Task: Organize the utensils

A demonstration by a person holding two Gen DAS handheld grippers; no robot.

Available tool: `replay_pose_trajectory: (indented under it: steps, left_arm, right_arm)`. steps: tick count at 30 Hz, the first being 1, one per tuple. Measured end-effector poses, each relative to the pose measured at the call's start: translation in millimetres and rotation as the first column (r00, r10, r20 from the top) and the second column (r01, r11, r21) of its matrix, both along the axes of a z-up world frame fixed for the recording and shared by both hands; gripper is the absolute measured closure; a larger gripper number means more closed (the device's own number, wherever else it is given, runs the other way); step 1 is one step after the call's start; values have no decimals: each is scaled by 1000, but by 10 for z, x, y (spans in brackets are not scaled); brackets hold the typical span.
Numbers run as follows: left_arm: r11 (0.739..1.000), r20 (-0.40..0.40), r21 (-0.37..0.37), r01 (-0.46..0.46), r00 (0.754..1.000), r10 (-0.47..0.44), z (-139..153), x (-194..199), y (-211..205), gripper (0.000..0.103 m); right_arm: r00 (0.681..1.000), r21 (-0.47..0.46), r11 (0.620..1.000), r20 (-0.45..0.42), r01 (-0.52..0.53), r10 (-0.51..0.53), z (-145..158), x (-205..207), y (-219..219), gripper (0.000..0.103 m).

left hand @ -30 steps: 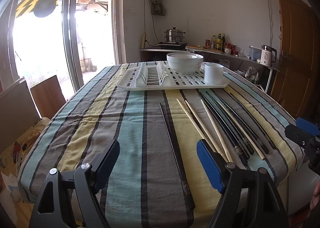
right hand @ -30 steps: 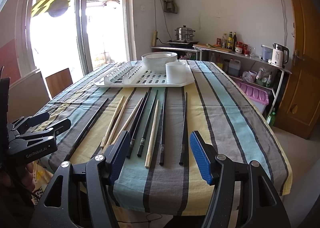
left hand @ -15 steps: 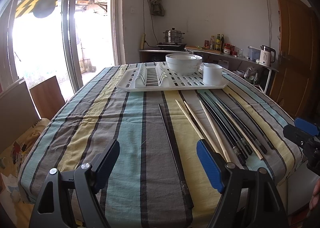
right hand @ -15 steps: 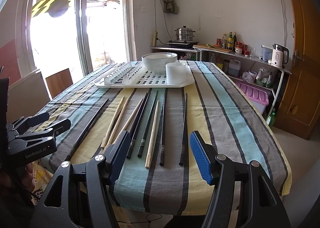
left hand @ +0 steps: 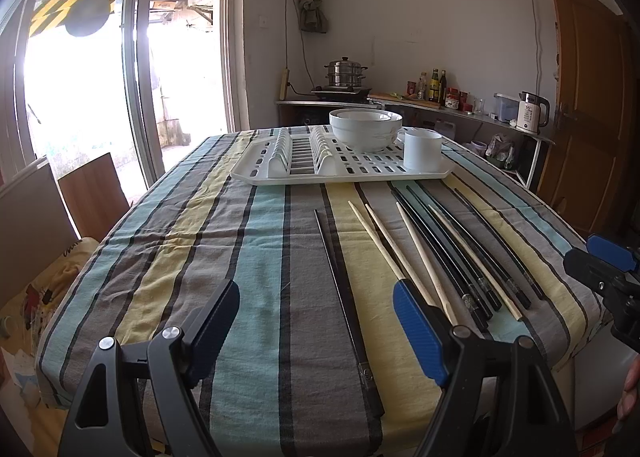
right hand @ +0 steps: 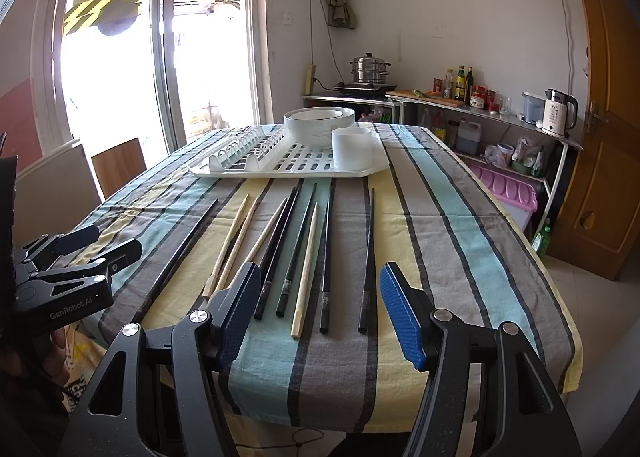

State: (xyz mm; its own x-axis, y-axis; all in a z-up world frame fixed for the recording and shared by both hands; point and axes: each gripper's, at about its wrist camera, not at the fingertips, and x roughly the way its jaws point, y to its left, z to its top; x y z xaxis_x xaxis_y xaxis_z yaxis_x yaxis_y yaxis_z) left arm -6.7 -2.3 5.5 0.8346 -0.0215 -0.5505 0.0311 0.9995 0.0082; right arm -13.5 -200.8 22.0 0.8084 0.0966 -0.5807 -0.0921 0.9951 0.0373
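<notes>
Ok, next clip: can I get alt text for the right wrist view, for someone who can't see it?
The open right gripper hovers at the near edge of a striped tablecloth where black chopsticks and pale wooden chopsticks lie in a loose row. Beyond them a white drying rack holds stacked bowls and a white cup; the left gripper shows at left.

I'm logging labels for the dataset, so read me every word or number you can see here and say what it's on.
"GenRobot.AI": white lettering on the left hand-held gripper, seen in the right wrist view.
Electric kettle: a two-digit display, too small to read reliably.
Sauce bottles on the counter: labels too small to read.
</notes>
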Motion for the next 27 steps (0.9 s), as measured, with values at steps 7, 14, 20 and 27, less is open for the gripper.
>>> replay_pose_trajectory:
  steps: [7,14,20,27]
  left_arm:
    - [1000,2,1,3,1000,-3,17,-9,-16,24]
    - [1000,2,1,4,1000,-4,17,-13,-20,24]
    - [1000,2,0,5,1000,-5,21,-14,-21,24]
    - [1000,2,0,4,1000,-4,18,-15,-23,24]
  right_arm:
    - [1000,-2,1000,3,0,0,12,5,1,40]
    - [1000,-1,1000,4,0,0,9,-2,5,40]
    - [1000,-2,1000,2,0,0,8,1,8,40]
    - [1000,-2,1000,1,0,0,16,6,13,40]
